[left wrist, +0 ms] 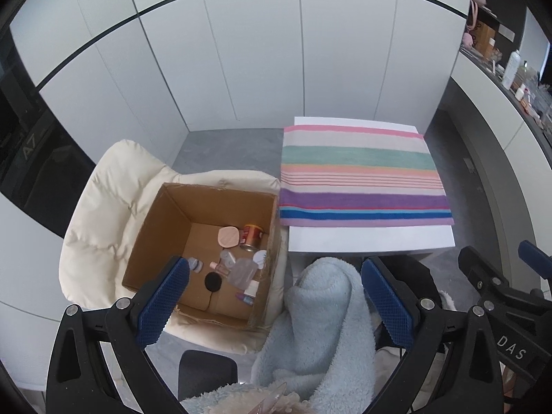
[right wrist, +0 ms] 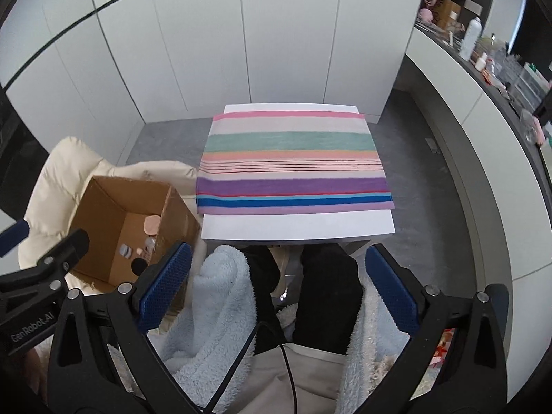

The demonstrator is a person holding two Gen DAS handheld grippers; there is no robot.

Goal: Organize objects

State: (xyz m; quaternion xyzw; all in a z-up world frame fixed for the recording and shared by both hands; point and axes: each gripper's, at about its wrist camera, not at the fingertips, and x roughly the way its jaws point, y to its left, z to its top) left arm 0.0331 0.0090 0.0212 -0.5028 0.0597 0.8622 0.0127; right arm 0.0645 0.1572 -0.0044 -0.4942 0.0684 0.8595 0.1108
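Cardboard box (left wrist: 172, 227) sits open on a cream padded chair (left wrist: 100, 214), left of the white table (left wrist: 372, 238), w/ small items on its floor. Nearest: left gripper (left wrist: 272, 296), jaws wide, nothing btwn them, held above a pale blue fleece (left wrist: 321, 314) on the person's lap. Right gripper (right wrist: 276, 289) also spread wide and empty, over the same fleece and dark trouser legs (right wrist: 324, 293). Inside the box: black round puff (left wrist: 212, 281), clear bottle (left wrist: 243, 270), small pink bottle (left wrist: 218, 267), peach compact (left wrist: 228, 236), red can (left wrist: 252, 236) lying on its side. Beyond, a striped towel (left wrist: 362, 172) lies flat on the table, covering most of it. Further back: white wall panels (left wrist: 241, 51); cluttered counter (right wrist: 496, 69) at right.
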